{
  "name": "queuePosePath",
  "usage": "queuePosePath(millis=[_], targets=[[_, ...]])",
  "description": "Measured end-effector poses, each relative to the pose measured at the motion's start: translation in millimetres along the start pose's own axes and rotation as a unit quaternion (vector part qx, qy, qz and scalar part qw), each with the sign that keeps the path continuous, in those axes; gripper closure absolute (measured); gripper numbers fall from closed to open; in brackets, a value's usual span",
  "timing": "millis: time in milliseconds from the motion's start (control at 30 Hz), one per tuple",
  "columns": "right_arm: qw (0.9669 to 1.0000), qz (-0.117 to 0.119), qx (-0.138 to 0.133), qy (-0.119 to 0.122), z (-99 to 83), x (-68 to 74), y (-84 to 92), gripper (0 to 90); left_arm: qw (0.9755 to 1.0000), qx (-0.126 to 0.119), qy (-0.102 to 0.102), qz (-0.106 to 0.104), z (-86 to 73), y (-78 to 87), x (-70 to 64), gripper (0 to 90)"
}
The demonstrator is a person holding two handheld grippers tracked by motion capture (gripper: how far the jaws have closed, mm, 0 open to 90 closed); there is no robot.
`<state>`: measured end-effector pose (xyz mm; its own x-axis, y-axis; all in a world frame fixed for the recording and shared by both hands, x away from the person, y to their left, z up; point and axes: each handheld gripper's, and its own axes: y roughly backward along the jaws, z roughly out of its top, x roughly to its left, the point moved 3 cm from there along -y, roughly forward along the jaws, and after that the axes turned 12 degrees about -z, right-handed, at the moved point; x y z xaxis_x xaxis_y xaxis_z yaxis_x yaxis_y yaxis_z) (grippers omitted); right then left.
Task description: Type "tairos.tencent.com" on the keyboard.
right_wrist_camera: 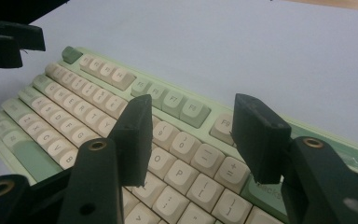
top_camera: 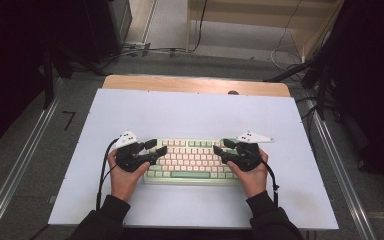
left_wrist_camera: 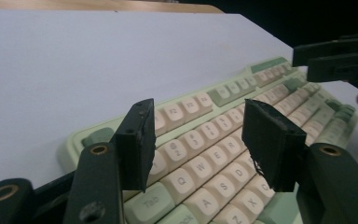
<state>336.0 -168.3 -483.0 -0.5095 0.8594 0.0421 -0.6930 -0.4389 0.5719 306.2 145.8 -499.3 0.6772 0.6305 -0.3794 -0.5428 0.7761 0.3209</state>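
Pale green keyboard (top_camera: 189, 161) with cream keys lies near the front middle of a white sheet (top_camera: 190, 112) on the wooden table (top_camera: 195, 84), bare sheet all around it. Left gripper (top_camera: 155, 145) hovers over the keyboard's left end, jaws apart with nothing between them. Right gripper (top_camera: 221, 145) sits over the right end, likewise released and gripping nothing.
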Motion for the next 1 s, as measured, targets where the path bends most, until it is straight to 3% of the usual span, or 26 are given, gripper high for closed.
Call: queuePosePath(millis=[267, 733, 1000], targets=[[1.0, 0.002, 0.001, -0.001, -0.1, -0.3, 1.3, 46.3, 0.9995, -0.017, 0.019, 0.018, -0.2, 5.1, 6.8, 45.1], [1.0, 0.003, 0.001, 0.005, -1.9, 1.2, 5.5, 47.2, 0.9995, -0.015, 0.022, 0.018, -0.6, 5.4, 7.8, 45.1], [0.9998, 0.017, 0.005, 0.013, -4.4, 3.0, 7.7, 66.4, 0.9995, -0.014, 0.022, 0.019, -0.7, 5.3, 7.9, 45.1]])
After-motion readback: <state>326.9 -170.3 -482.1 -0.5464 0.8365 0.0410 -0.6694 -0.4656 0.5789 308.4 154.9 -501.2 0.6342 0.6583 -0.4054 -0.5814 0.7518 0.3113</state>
